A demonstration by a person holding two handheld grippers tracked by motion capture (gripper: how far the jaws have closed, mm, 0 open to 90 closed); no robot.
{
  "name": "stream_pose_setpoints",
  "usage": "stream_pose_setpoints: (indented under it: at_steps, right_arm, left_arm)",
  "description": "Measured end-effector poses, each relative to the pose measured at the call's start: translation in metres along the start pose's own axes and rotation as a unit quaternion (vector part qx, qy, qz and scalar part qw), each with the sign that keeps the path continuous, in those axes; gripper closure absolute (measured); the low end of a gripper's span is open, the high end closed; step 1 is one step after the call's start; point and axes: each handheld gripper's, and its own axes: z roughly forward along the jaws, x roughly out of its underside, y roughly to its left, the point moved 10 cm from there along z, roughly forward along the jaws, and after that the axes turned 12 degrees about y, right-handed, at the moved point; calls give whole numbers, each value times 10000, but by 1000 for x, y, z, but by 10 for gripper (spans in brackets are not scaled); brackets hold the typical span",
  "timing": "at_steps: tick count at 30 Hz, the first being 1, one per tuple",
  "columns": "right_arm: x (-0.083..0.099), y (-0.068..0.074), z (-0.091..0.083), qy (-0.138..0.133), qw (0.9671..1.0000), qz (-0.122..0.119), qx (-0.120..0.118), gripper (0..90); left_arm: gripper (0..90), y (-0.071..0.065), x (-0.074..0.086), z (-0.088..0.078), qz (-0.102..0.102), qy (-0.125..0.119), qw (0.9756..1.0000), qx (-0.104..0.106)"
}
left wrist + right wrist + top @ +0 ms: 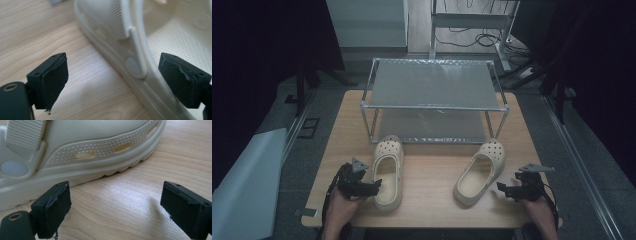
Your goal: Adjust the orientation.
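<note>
Lengthwise, two cream clogs lie on the wooden table (432,200), toes toward the metal rack (434,100): the left clog (388,172) nearly straight, the right clog (479,172) angled right. Left gripper (374,189) straddles its clog's side wall, jaws wide; right gripper (503,189) gapes beside its clog, holding nothing.

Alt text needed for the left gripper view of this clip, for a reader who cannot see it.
The left gripper is open, its two black jaws straddling the side wall of a cream clog near the round strap rivet, with neither pad touching it. The clog lies on a light wooden table, and its ridged heel strap and dotted footbed fill the upper right.
</note>
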Motion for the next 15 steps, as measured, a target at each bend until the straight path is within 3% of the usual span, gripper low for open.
stream_pose_setpoints:
  at_steps: [15]
  right_arm:
    - [1,1,2,63,10000,-3,-19,97]
  left_arm:
    - [139,38,15,-10,-218,77,9988,-434]
